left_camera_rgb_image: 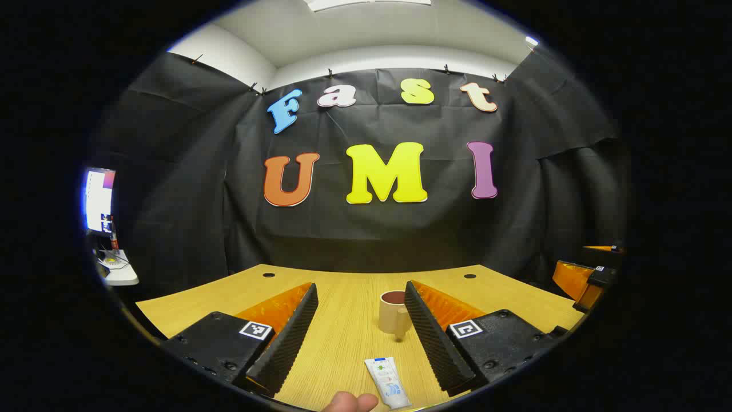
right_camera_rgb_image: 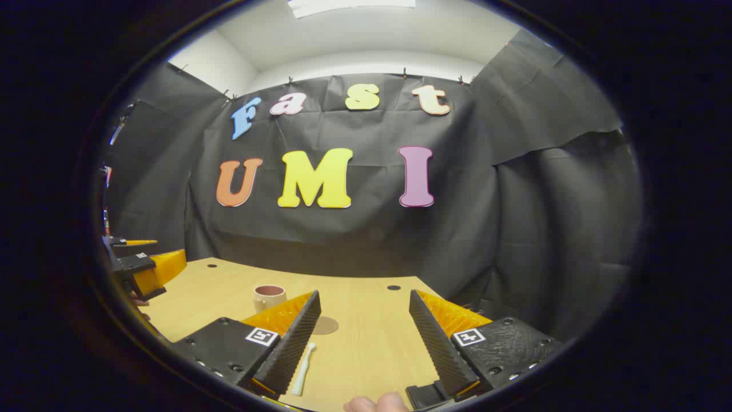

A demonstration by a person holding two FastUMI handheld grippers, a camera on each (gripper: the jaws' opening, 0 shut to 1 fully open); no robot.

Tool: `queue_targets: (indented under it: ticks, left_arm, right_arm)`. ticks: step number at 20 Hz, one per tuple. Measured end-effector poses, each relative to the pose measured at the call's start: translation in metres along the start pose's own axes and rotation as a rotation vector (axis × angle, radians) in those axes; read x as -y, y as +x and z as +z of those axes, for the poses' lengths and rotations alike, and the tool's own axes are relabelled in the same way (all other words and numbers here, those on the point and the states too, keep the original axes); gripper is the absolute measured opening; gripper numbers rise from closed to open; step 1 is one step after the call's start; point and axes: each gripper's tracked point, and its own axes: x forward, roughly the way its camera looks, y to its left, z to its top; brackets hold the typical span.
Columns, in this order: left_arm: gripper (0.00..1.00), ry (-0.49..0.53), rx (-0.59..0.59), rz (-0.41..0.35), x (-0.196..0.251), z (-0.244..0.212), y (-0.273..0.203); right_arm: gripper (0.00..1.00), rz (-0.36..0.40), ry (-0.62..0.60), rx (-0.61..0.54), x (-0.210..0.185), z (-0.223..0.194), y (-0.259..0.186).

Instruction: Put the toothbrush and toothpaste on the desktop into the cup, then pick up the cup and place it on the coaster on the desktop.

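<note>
Beige cup (left_camera_rgb_image: pixel 393 316) – maroon inside, white toothpaste (left_camera_rgb_image: pixel 388 381), pale toothbrush (right_camera_rgb_image: pixel 301 361), tan coaster (right_camera_rgb_image: pixel 326 325)

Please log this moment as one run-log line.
left tool: open, above toothpaste | right tool: open, toothbrush nearby | cup: empty | coaster: bare

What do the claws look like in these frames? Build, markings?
Both alike: the left claw and right claw each have two wedge-shaped fingers with ribbed inner faces, on black blocks with screws. Each block carries a square black-and-white tag.
</note>
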Motion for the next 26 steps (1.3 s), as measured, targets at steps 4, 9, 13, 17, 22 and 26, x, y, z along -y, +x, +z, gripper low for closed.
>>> queue_targets:
  ticks: [4, 9, 13, 17, 22, 26]
  left_arm:
    - [0.96, 0.012, 0.002, 0.005, -0.001, 0.002, -0.001]
    - [0.96, 0.009, -0.003, 0.001, 0.001, 0.001, -0.002]
    - [0.96, 0.010, -0.010, -0.003, 0.003, 0.000, -0.002]
    - [0.96, 0.010, -0.007, -0.002, 0.003, 0.001, -0.004]
    - [0.96, 0.006, -0.027, -0.013, 0.007, -0.004, -0.002]
    - [0.96, -0.020, -0.102, -0.030, 0.011, -0.024, -0.002]
  right_arm:
    - [0.95, -0.003, 0.004, 0.001, 0.000, 0.002, 0.000]
    - [0.95, -0.007, -0.002, 0.005, -0.001, 0.004, -0.002]
    - [0.95, -0.004, -0.004, -0.002, -0.001, 0.001, 0.000]
    - [0.95, -0.010, -0.004, -0.014, -0.001, -0.002, 0.001]
    - [0.95, -0.005, -0.007, -0.017, -0.002, -0.002, 0.001]
    - [0.95, -0.014, -0.029, -0.041, -0.001, -0.013, 0.003]
